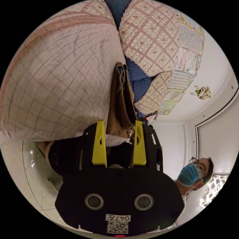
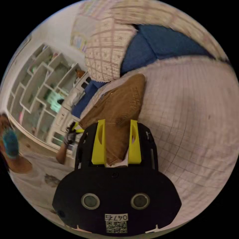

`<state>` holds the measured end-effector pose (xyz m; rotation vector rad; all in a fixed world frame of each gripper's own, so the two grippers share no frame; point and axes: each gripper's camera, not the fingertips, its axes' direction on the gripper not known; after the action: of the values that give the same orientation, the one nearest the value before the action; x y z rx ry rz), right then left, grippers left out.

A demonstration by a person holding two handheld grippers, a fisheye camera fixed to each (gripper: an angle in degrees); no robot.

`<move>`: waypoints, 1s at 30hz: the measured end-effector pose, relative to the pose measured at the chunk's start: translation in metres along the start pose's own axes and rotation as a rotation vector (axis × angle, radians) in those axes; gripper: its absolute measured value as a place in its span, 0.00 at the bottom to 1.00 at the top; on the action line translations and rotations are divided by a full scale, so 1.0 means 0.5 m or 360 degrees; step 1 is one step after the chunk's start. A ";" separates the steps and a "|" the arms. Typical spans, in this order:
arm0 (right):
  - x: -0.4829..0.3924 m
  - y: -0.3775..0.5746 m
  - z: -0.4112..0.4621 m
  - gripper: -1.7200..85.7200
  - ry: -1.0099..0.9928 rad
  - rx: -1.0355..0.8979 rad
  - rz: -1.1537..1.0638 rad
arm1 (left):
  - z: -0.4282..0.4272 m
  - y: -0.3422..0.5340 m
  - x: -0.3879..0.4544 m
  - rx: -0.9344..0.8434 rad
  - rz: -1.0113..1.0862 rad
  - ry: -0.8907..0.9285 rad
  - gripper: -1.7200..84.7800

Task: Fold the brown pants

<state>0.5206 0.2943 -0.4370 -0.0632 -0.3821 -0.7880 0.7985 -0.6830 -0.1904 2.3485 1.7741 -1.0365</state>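
A: In the left gripper view, our left tongs stand with the yellow jaws apart. The brown pants lie folded on the checked bedsheet, and their near end reaches in between the jaws. We cannot tell if either jaw touches the cloth.

B: Agreed. Beyond the pants we see two quilted pillows with a blue cushion between them, and a person wearing a face mask stands off to one side by the white wall.

A: In the right gripper view, our right tongs are also parted, and the brown pants run from between the jaws out across the bedsheet. The cloth sits in the gap, but we cannot tell that the jaws press on it.

B: Past them there is a quilted pillow and the blue cushion. White shelves stand at the far side, and that view is blurred there.
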 end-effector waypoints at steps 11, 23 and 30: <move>-0.687 0.000 0.371 0.17 0.0728 -0.0320 -0.1692 | -0.043 0.059 0.061 0.0127 0.0211 0.0054 0.23; -0.706 -0.031 0.426 0.03 0.0954 -0.0203 -0.1747 | -0.050 0.011 0.041 0.0172 0.0140 0.0237 0.25; -0.567 -0.167 0.320 0.03 0.0465 -0.0098 -0.1238 | -0.005 -0.164 0.066 0.0144 0.0060 0.0310 0.29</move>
<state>0.2305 0.4594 -0.3970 0.1530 -0.0904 -1.5555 0.7335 -0.6248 -0.1755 2.6085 1.7699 -0.9302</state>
